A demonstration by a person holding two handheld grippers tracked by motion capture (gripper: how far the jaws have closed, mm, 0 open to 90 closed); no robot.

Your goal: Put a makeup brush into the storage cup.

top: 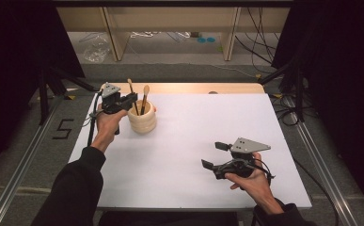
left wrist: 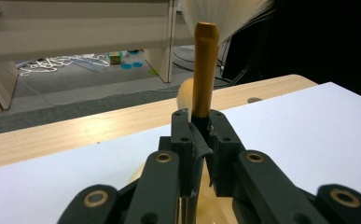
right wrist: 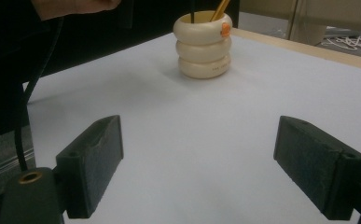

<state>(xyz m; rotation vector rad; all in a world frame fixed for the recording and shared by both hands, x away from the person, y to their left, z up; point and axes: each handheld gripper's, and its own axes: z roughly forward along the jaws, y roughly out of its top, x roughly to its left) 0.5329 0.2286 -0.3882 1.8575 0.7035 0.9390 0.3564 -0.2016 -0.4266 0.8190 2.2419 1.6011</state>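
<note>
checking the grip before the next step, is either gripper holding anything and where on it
The left hand-held gripper is shut on a brush, gripping its wooden handle partway up, below the bristles. The right hand-held gripper is open and holds nothing.

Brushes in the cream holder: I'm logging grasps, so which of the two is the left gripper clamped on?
The left brush, its handle pinched by the left gripper; the right brush stands free in the cream holder.
</note>
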